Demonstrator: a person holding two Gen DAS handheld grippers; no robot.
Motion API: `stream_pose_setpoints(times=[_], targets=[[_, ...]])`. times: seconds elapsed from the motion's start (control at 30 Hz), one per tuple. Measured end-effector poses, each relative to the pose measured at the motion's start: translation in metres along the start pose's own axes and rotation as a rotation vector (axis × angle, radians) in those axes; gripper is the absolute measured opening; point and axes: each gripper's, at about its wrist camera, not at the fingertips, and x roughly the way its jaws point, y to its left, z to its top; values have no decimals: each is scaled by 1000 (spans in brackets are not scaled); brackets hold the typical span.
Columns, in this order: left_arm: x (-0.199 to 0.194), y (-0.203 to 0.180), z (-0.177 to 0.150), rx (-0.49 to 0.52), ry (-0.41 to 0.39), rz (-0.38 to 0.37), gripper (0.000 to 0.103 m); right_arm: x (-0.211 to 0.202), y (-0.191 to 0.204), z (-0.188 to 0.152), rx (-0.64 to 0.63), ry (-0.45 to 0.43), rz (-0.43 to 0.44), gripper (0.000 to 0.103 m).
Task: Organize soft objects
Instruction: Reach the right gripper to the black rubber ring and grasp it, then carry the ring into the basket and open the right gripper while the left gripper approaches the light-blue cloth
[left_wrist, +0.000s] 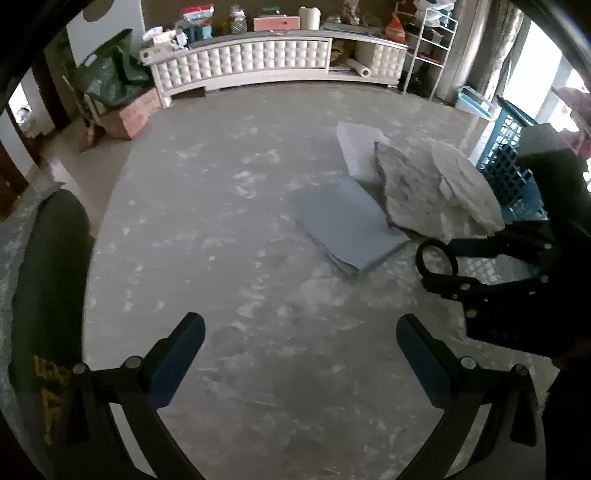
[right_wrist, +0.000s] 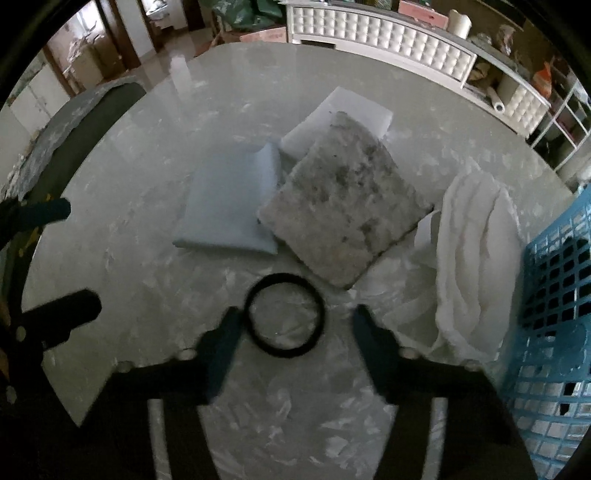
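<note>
Right gripper (right_wrist: 291, 332): fingers spread wide, empty, above the marble table (right_wrist: 147, 258); a black ring (right_wrist: 284, 315) lies between the fingertips. Left gripper (left_wrist: 301, 343): fingers wide, empty, over bare tabletop. Ahead lie a folded blue cloth (right_wrist: 229, 199), a mottled grey pad (right_wrist: 343, 206) overlapping a white pad (right_wrist: 354, 107), and a crumpled white cloth (right_wrist: 469, 258) beside the blue basket (right_wrist: 554, 295)

A white tufted cabinet (left_wrist: 258, 62) lines the far wall, a green bag (left_wrist: 107, 74) at its left end.
</note>
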Motion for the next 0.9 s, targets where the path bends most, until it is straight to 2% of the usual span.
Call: stream_pose_setpoints(times=[0.07,0.2,0.33,0.5,0.67,0.9], targets=[[-1,-1,0,-1,-7,23,103,-1,4,-2,-24,-5,7,41],[-4,-3,-1,14,-16,9,103,-3,8,-4,-36,-14,26,18],[-8,-7,-1,40,-23,0,103,-6,9,-11,-28,-8,47,9],[-15,-12,1,60,-39,-16,103,-11,0,-13,-6,-17,68,9],[-22,-18,5,93,-64,-27,103,-34,-7,-15,12,-42,89,9],[-32,-34,17,216,-106,-20,99,-81,-22,-22,33,-104,103,9]])
